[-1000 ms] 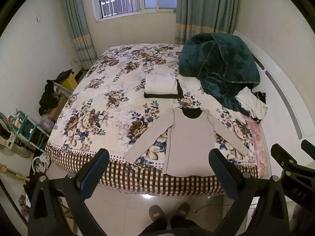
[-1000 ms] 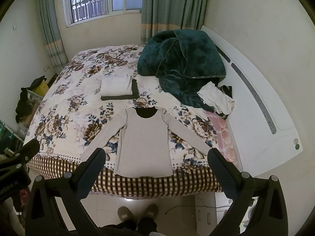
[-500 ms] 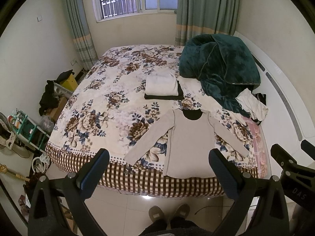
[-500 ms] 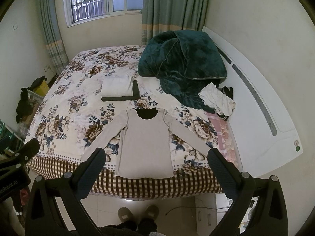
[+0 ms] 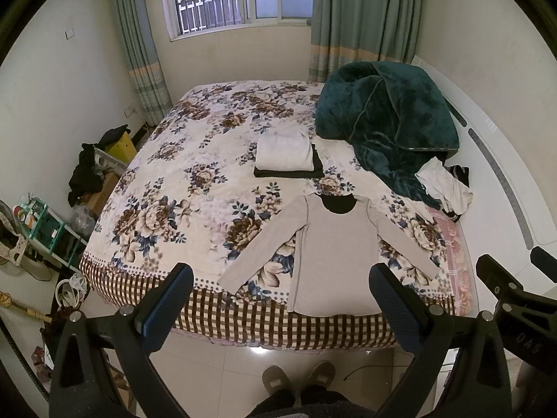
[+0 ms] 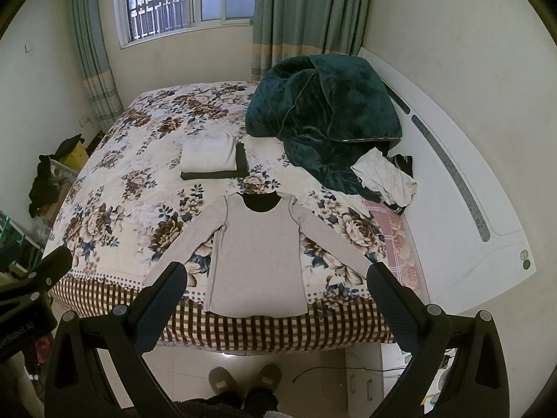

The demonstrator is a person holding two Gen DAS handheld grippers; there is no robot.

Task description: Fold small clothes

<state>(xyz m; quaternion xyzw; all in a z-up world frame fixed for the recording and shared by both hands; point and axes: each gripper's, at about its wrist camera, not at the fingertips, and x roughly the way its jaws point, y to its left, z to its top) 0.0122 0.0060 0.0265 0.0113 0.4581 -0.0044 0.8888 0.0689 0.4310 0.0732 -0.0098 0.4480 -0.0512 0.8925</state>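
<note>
So you've got two pieces already folded and stacked [image 5: 283,153] mid-bed [image 5: 167,205], a white one on a dark one, and the grey long-sleeve top [image 5: 332,250] lies flat near the foot edge, sleeves spread, not yet folded. More clothes [image 5: 444,184] sit crumpled beside the green blanket [image 5: 386,118], likely waiting their turn. Your left claw [image 5: 280,308] and right claw [image 6: 276,306] both gape wide, holding nothing, well short of the top. Against a second ago, almost nothing differs: the view has crept slightly, the garment hasn't budged.
</note>
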